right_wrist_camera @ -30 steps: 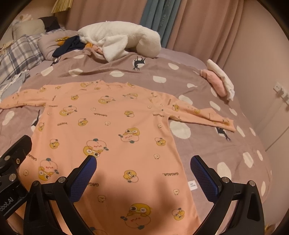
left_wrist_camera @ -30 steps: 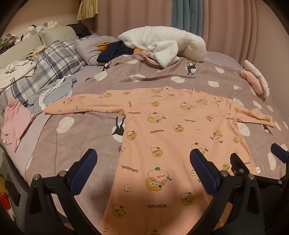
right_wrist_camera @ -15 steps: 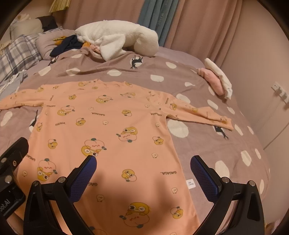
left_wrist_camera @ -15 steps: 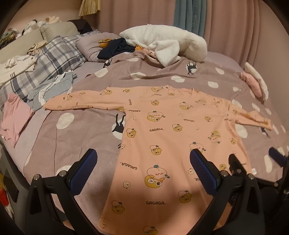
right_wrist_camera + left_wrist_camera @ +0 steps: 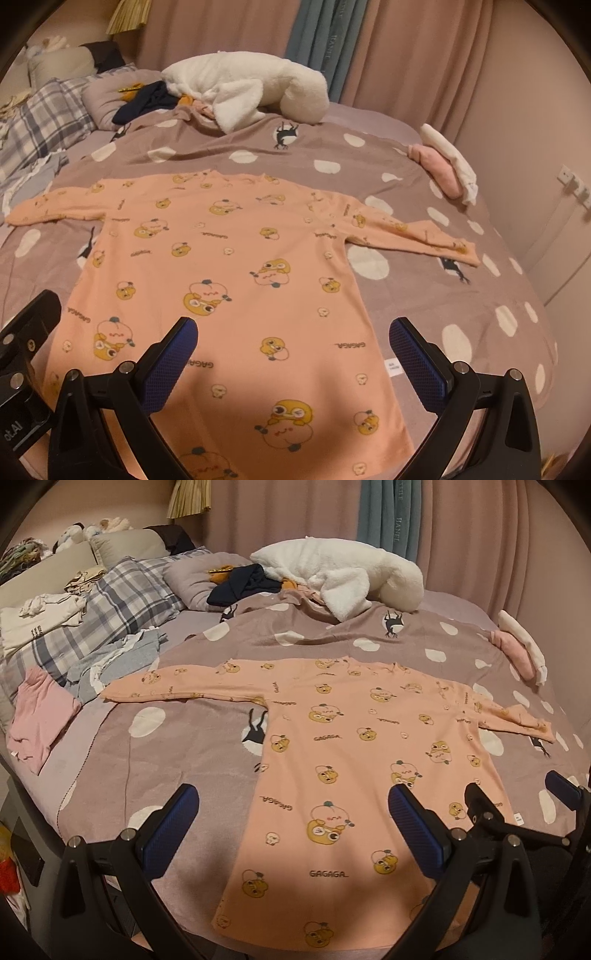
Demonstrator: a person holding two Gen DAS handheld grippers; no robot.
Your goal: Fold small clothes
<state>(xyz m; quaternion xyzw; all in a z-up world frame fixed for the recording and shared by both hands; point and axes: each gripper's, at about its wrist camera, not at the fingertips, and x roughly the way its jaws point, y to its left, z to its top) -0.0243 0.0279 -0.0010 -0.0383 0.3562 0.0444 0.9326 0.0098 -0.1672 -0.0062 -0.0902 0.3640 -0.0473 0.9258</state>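
Your peach long-sleeved shirt with yellow cartoon chicks lies flat on the mauve bedspread with white dots, both sleeves spread wide. Your left gripper and right gripper hang above its bottom end, fingers wide apart, holding nothing. A fluffy white blanket sits behind the shirt.

The hem of the peach shirt is cut off by the lower edge, below the wide-apart fingers of the left gripper. The small white label, just left of the right finger of the right gripper, has print too small to read.
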